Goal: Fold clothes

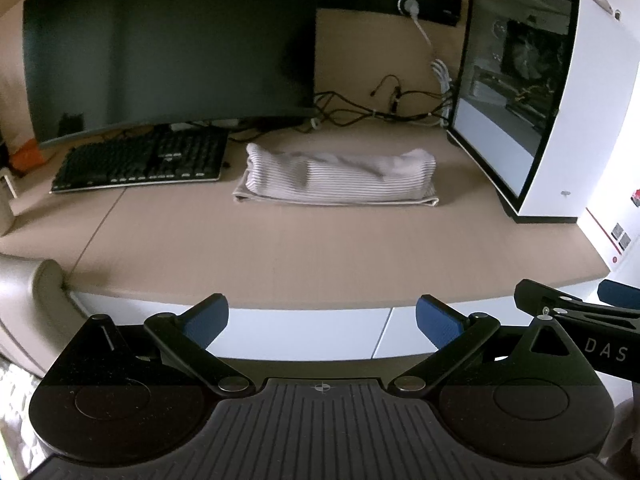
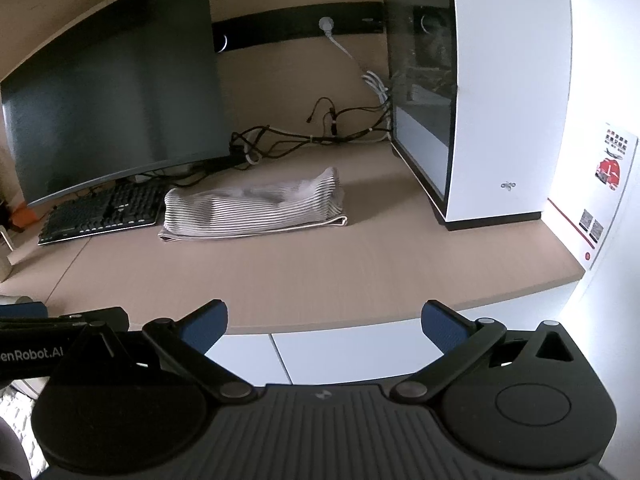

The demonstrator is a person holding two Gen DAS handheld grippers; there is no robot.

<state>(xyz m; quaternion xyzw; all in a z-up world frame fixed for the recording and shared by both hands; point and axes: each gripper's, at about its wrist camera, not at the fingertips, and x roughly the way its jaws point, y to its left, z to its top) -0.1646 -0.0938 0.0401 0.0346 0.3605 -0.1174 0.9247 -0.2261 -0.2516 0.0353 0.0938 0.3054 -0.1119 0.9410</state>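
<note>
Beige wood desk (image 1: 320, 248): keyboard (image 1: 140, 160) under dark monitor (image 1: 168, 48) at left, cable tangle (image 1: 360, 108) at back, white PC case (image 1: 560, 100) at right. Striped garment (image 1: 340, 176) folded in a lumpy bundle mid-desk, between keyboard and case. Left gripper (image 1: 322, 320) and right gripper (image 2: 324, 322) both spread, empty, off the near edge.

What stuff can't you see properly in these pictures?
- Cloth: both views, folded, so what garment it is stays hidden.
- Keyboard: left view, far edge hidden by the monitor.
- Poster: right view, print too small.
- Cloth top: blurred.
</note>
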